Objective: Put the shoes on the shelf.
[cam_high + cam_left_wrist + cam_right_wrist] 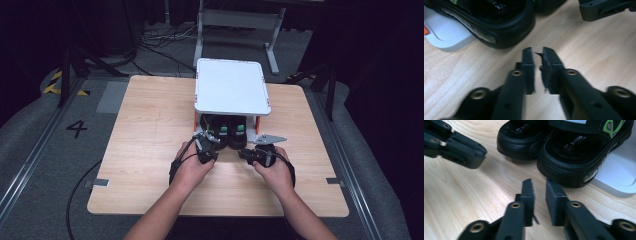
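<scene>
Black sandals (228, 131), a pair, sit side by side under the white shelf (232, 86) on the wooden table (150, 125), heels poking out toward us. We hold the left gripper (206, 150) just in front of the left sandal's heel and the right gripper (252, 154) just in front of the right one; neither touches a shoe.

Left gripper view: our left gripper (538, 53) has its jaws nearly together, a thin slit between the pads, nothing caught in it, bare wood below. The left sandal (499, 22) lies just beyond the tips, up and to the left, apart from them, resting by the white base (446, 33) of the shelf.

Right gripper view: our right gripper (537, 185) has jaws drawn close with a narrow gap, empty. The right sandal (574, 157), with green markings on its strap, lies just ahead and right of the tips; the other sandal (521, 140) is farther back, left of it. Both grippers clenched on nothing.
</scene>
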The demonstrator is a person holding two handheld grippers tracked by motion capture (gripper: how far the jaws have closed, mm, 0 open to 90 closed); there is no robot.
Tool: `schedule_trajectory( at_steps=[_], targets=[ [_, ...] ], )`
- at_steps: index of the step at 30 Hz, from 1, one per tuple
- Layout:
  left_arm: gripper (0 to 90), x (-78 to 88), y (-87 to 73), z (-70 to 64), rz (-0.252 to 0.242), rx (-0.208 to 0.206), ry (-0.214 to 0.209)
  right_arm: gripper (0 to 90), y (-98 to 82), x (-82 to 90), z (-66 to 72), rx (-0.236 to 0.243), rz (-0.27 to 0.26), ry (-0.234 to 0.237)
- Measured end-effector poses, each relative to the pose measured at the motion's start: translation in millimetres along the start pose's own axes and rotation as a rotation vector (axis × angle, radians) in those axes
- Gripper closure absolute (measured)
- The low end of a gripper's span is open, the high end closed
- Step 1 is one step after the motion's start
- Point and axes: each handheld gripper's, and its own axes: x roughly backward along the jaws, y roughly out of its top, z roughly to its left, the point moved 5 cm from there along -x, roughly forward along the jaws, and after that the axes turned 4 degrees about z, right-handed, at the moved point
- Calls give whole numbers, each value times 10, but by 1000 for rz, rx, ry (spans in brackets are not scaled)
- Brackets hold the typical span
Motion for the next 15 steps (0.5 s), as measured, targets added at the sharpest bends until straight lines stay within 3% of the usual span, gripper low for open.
schedule_trajectory(
  at_steps=[4, 7, 10, 12, 15],
  targets=[
    [881, -38, 64, 16, -35, 19, 9, 832, 30, -62, -16, -8, -10, 4],
    [872, -65, 119, 74, -65, 7, 35, 843, 45, -119, -38, -4, -10, -1],
    [880, -70, 132, 92, -68, 15, 19, 845, 51, -151, -52, -7, -15, -3],
    [890, -80, 134, 124, -76, -11, 46, 863, 62, -167, -66, -20, -16, 1],
    [892, -107, 164, 184, -100, -2, 72, 887, 102, -222, -66, -24, -29, -7]
  ],
)
